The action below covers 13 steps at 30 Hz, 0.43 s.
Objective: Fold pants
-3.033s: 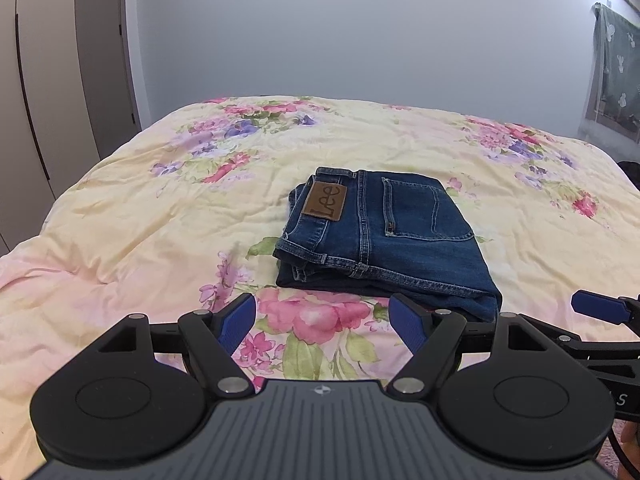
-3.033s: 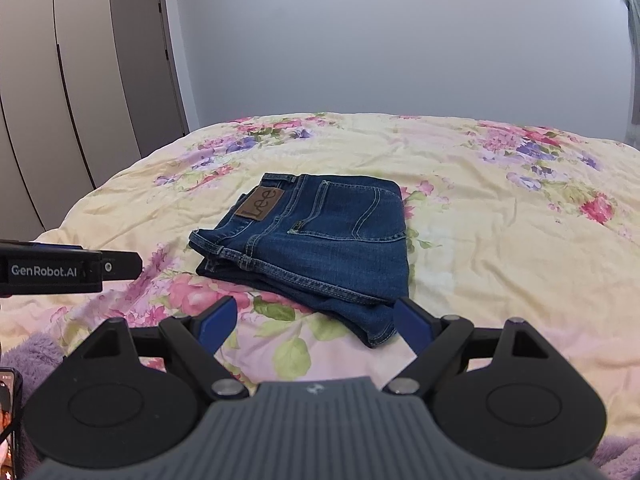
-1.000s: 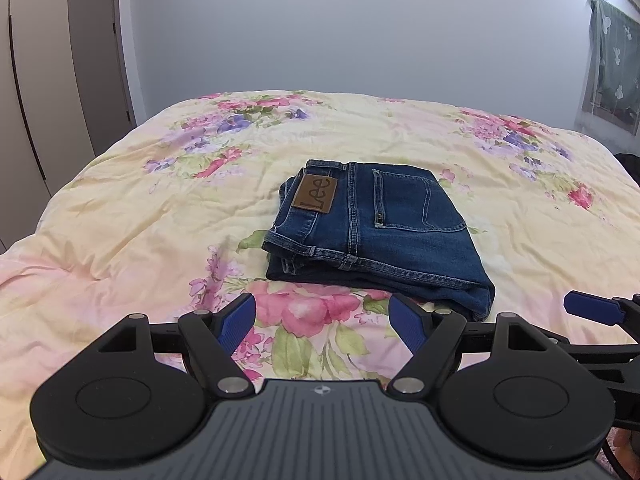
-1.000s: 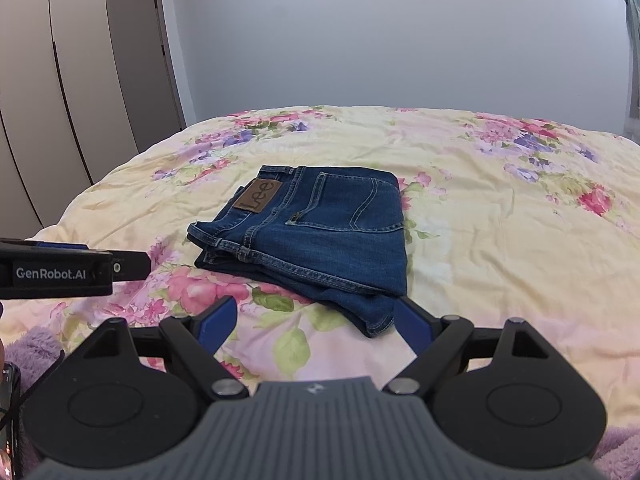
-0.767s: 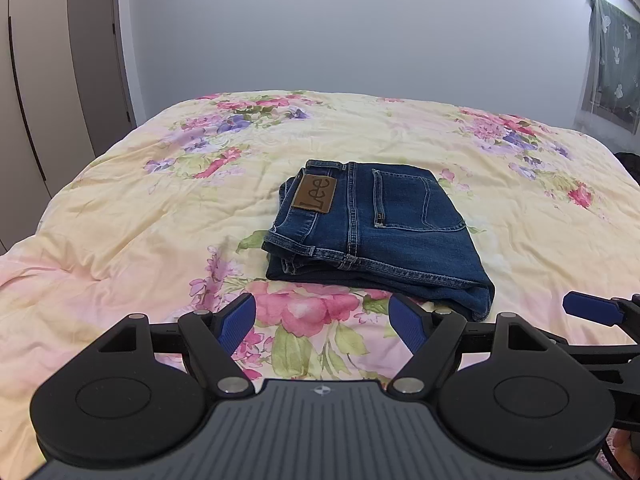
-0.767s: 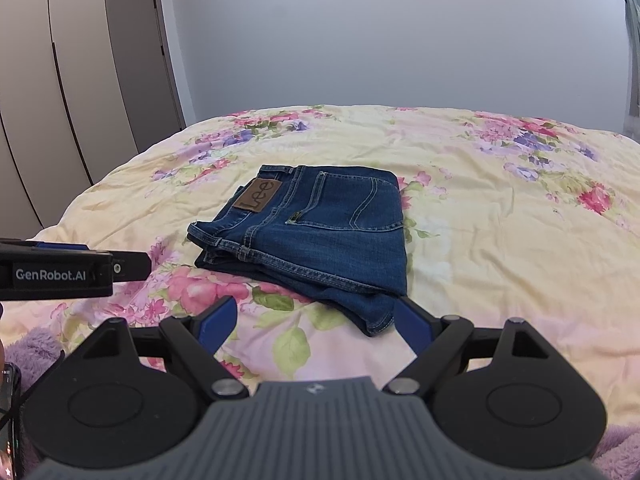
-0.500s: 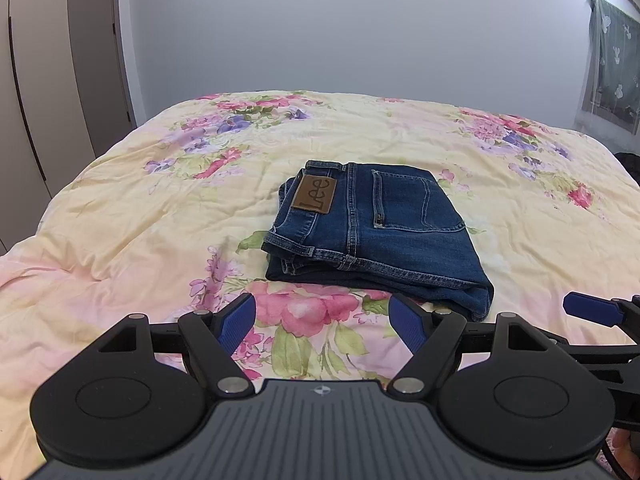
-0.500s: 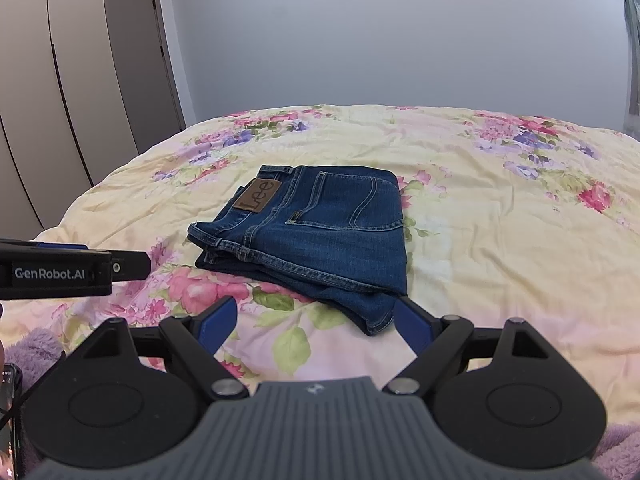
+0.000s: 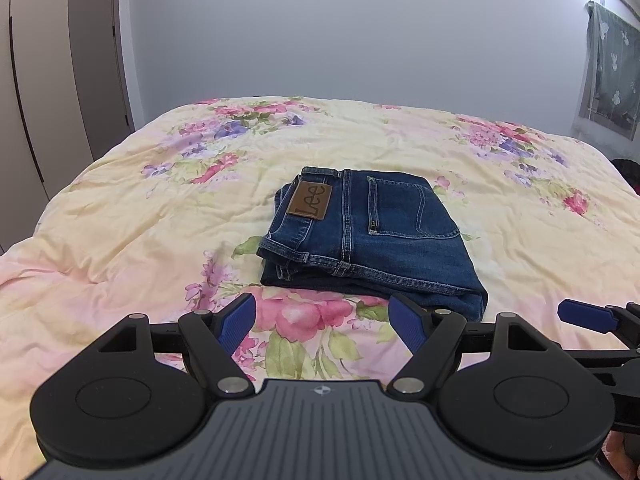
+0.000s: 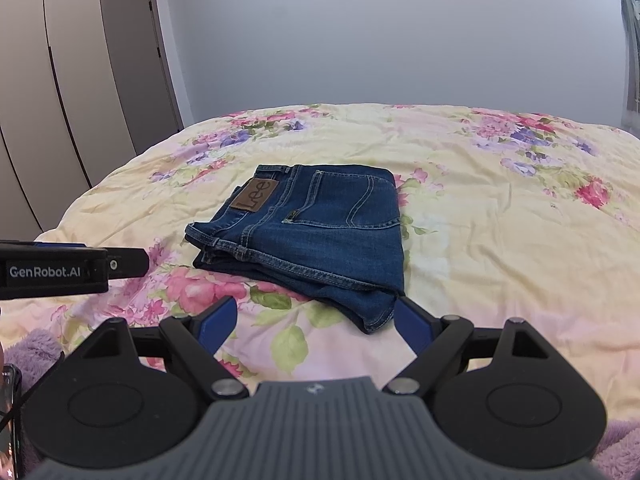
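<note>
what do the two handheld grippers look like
The left gripper and right gripper match: black linkage arms with silver pivot screws, round black discs, ribbed grey bodies, blue finger pads. The left one's side reads "GenRobot.AI".

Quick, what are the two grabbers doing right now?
Left gripper: open, holding nothing.
Right gripper: open, holding nothing; folded jeans lie ahead.
</note>
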Tool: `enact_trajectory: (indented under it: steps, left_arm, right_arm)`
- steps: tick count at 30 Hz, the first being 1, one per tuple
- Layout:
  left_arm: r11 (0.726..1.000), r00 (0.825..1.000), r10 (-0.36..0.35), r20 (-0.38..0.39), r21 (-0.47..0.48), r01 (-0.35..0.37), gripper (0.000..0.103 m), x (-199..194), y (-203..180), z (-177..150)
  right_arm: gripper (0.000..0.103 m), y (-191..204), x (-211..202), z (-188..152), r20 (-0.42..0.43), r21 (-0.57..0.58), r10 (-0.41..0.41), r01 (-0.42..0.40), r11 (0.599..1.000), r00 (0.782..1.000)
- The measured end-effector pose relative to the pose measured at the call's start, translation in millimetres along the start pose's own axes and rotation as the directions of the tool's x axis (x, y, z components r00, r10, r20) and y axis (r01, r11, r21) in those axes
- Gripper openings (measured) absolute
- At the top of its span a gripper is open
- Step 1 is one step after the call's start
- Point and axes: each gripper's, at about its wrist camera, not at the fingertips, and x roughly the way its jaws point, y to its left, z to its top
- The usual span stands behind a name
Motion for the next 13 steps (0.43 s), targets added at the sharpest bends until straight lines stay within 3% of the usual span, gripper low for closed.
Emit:
enact_trajectory:
  steps: [13]
  left_arm:
    - [1.000, 1.000, 0.001, 0.003, 0.005, -0.001, 0.089, -0.5, -0.4, 2.4]
  right_arm:
    - [0.082, 0.2, 0.2, 0.4, 0.000, 0.002, -0.001, 0.001, 1.000, 1.000]
